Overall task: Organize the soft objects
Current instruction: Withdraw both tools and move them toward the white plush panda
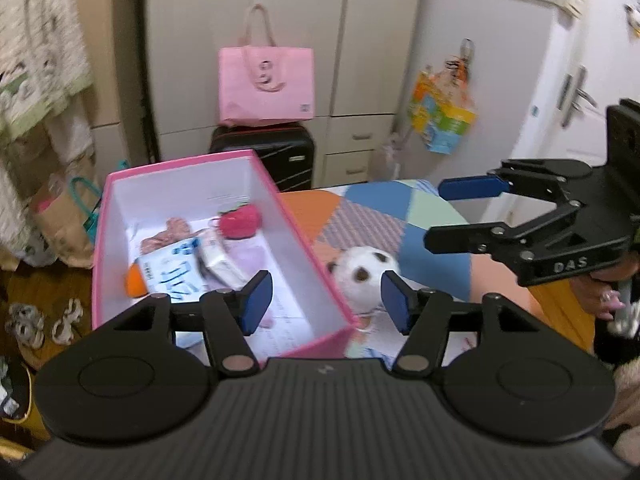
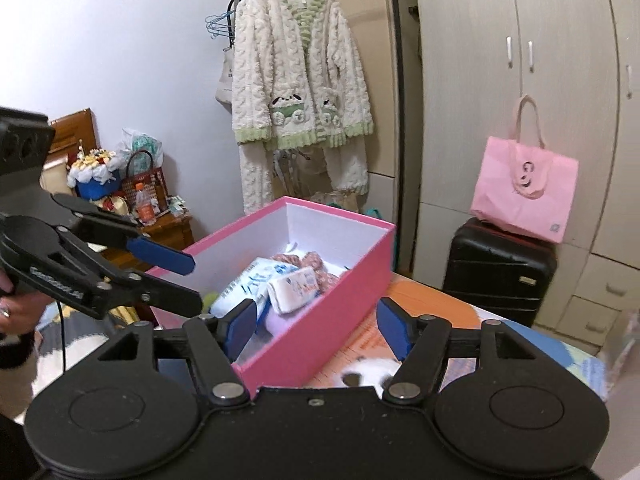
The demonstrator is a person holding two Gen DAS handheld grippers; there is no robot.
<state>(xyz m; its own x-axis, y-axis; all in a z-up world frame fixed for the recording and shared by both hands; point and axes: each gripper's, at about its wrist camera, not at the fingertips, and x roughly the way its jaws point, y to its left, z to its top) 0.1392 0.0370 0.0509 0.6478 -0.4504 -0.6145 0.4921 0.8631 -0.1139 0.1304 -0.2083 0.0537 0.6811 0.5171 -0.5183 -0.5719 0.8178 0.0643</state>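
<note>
A pink box point(image 1: 324, 270) point(image 2: 340, 292) with a white inside stands open on a patchwork cloth point(image 1: 404, 208). In it lie tissue packs point(image 1: 176, 268) point(image 2: 294, 290), a red plush point(image 1: 240, 220) and a pink knitted piece point(image 1: 168, 234). A white plush toy with brown spots point(image 1: 362, 276) point(image 2: 366, 372) lies on the cloth just right of the box. My left gripper point(image 1: 326, 302) point(image 2: 192, 280) hovers open above the box's near right wall, holding nothing. My right gripper point(image 2: 316, 328) point(image 1: 448, 212) is open too, empty, above the box's near corner and the toy.
A pink tote bag point(image 1: 266, 84) point(image 2: 524, 196) rests on a black suitcase point(image 2: 496, 272) before the wardrobe. A fleecy robe point(image 2: 300, 80) hangs on a rail. Slippers point(image 1: 66, 320) and paper bags point(image 1: 64, 220) lie on the floor to the left. A person's hand point(image 1: 610, 300) grips the right tool.
</note>
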